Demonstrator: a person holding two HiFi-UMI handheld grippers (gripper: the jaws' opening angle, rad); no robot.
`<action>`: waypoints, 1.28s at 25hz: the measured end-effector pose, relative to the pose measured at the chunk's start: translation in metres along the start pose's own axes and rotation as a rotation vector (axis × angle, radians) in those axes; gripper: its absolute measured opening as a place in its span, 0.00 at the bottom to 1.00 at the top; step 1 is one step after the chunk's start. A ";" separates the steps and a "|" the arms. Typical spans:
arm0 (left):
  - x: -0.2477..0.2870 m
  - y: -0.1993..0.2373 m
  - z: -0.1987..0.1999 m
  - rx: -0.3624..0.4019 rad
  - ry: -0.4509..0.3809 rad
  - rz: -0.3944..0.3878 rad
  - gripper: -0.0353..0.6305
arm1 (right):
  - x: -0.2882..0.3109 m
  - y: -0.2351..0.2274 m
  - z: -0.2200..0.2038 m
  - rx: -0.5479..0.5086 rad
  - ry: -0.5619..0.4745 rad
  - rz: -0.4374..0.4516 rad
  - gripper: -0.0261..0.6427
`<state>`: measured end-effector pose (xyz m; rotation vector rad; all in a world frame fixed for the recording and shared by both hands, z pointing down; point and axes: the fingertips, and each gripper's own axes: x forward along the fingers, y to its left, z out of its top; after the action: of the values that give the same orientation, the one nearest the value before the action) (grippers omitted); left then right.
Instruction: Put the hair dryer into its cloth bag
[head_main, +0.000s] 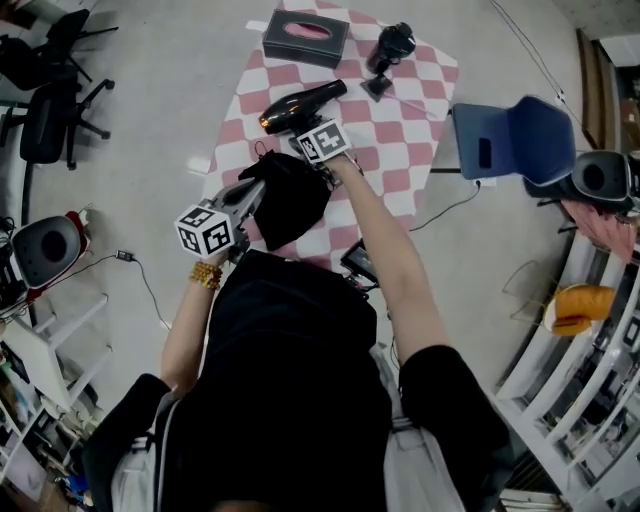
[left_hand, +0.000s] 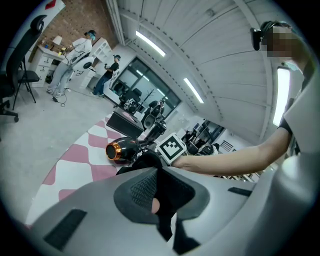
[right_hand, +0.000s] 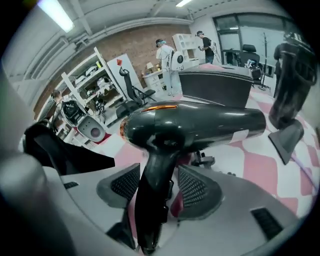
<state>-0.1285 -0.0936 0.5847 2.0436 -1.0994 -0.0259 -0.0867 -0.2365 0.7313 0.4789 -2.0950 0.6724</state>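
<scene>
A glossy black hair dryer (head_main: 300, 107) with an orange-rimmed end lies on the pink-and-white checked cloth (head_main: 400, 135). My right gripper (head_main: 305, 128) reaches down to it. In the right gripper view the hair dryer (right_hand: 195, 125) has its handle standing between the jaws of my right gripper (right_hand: 159, 187), with gaps on both sides, so the pads do not press it. My left gripper (head_main: 250, 195) is shut on the black cloth bag (head_main: 290, 200), which hangs just in front of the dryer. In the left gripper view black cloth bag (left_hand: 172, 192) fabric is pinched between the jaws of my left gripper (left_hand: 157, 195).
A dark grey tissue box (head_main: 306, 37) and a black stand-like attachment (head_main: 390, 48) sit at the cloth's far side. A blue seat (head_main: 515, 140) stands to the right, office chairs (head_main: 50, 100) to the left, white shelving (head_main: 590, 330) at the right edge. People stand far off.
</scene>
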 end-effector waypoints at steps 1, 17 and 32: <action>0.000 0.001 0.000 -0.002 0.001 0.000 0.11 | 0.005 0.001 -0.002 -0.036 0.029 -0.017 0.39; 0.002 0.006 0.009 0.017 0.027 -0.016 0.11 | -0.078 -0.023 -0.006 0.024 -0.168 -0.121 0.33; 0.037 -0.033 0.030 0.090 0.056 -0.119 0.11 | -0.200 0.026 -0.038 -0.147 -0.312 -0.303 0.33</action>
<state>-0.0934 -0.1292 0.5550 2.1749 -0.9595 0.0208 0.0334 -0.1749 0.5771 0.8405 -2.2736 0.2776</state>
